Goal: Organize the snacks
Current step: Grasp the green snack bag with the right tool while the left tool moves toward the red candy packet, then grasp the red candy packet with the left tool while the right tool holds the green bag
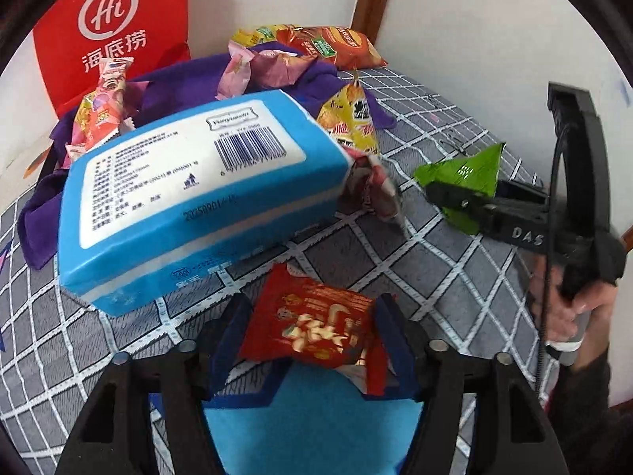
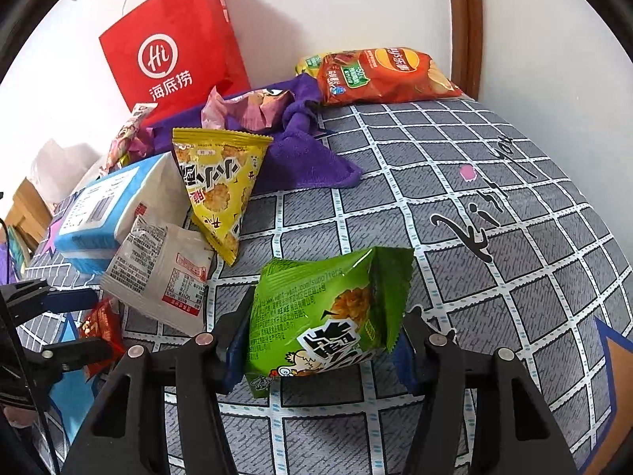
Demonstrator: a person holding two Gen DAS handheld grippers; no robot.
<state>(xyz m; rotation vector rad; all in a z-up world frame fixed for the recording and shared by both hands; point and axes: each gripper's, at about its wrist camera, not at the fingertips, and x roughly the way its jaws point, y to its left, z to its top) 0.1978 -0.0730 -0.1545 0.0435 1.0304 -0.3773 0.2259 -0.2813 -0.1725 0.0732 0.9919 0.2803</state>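
Note:
My left gripper is shut on a small red snack packet, held above the checked bed cover. My right gripper is shut on a green snack packet; it also shows in the left wrist view, to the right. The left gripper with its red packet shows at the far left of the right wrist view. A yellow packet, a white packet and an orange chip bag lie on the bed.
A blue tissue pack lies just ahead of the left gripper. A purple cloth with pink packets lies behind it. A red paper bag stands against the wall. A wooden post is at the corner.

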